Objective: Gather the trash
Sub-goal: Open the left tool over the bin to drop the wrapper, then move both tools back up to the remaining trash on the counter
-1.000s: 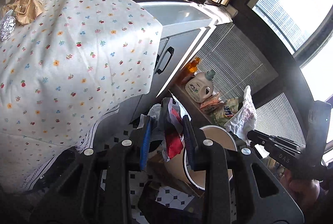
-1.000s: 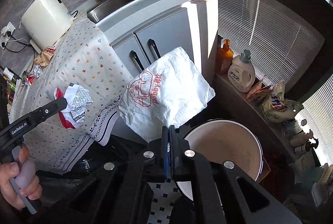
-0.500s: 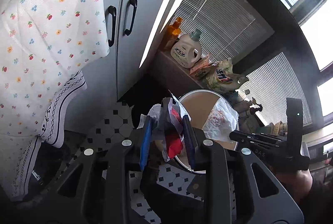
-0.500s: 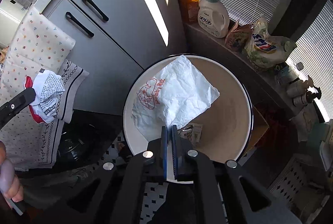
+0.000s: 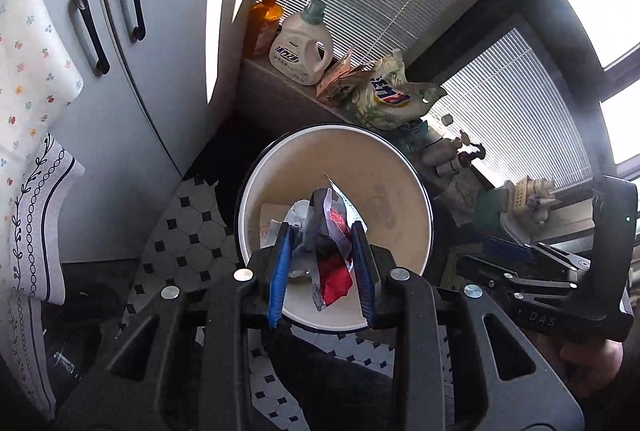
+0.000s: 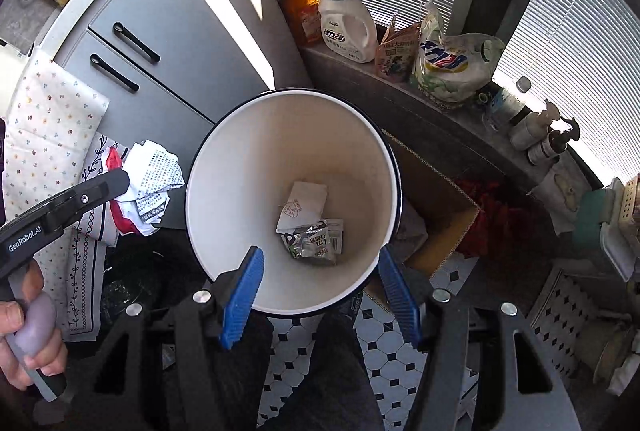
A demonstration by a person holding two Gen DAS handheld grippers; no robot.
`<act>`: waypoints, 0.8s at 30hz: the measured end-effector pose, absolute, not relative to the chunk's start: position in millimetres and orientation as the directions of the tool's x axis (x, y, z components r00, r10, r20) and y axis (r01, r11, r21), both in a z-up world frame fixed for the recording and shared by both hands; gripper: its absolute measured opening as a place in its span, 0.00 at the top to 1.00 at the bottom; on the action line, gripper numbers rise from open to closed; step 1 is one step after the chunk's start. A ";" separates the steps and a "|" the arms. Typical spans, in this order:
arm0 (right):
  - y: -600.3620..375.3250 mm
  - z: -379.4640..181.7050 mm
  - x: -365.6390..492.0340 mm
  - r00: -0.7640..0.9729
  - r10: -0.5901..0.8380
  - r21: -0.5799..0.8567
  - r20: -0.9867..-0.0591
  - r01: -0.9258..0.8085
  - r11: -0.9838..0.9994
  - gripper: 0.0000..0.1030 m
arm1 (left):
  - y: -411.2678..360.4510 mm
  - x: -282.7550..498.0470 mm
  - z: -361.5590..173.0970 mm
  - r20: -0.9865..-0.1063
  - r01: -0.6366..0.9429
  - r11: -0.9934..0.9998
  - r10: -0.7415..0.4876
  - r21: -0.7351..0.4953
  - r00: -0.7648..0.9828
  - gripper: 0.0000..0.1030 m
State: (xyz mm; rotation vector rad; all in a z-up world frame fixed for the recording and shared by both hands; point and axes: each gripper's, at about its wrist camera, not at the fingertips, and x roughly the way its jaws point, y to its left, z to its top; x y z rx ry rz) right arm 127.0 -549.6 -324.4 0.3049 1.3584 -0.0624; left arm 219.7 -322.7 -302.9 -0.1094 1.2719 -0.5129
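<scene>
Cream bin (image 6: 224, 167) rim under both grippers: right (image 6: 320, 291) jaws just opening, empty; left (image 5: 322, 263) jaws clamped on crumpled wrapper (image 5: 334, 259).

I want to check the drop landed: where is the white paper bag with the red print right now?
In the right wrist view, the white paper bag lies at the bottom of the white bin, against a silver wrapper.

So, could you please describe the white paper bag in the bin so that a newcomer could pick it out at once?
Look into the round cream trash bin with the dark rim, standing on the tiled floor by the grey cabinet. At its bottom lies the white paper bag, folded flat, with a faint red line drawing. The silvery wrapper touching it is crinkled and shiny instead.
</scene>
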 end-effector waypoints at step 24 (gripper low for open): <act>-529.5 -280.3 154.3 0.333 0.163 0.229 -0.929 0.170 0.958 0.21 | -276.9 230.7 -239.5 -0.832 0.232 0.908 -0.415 -0.350 0.369 0.14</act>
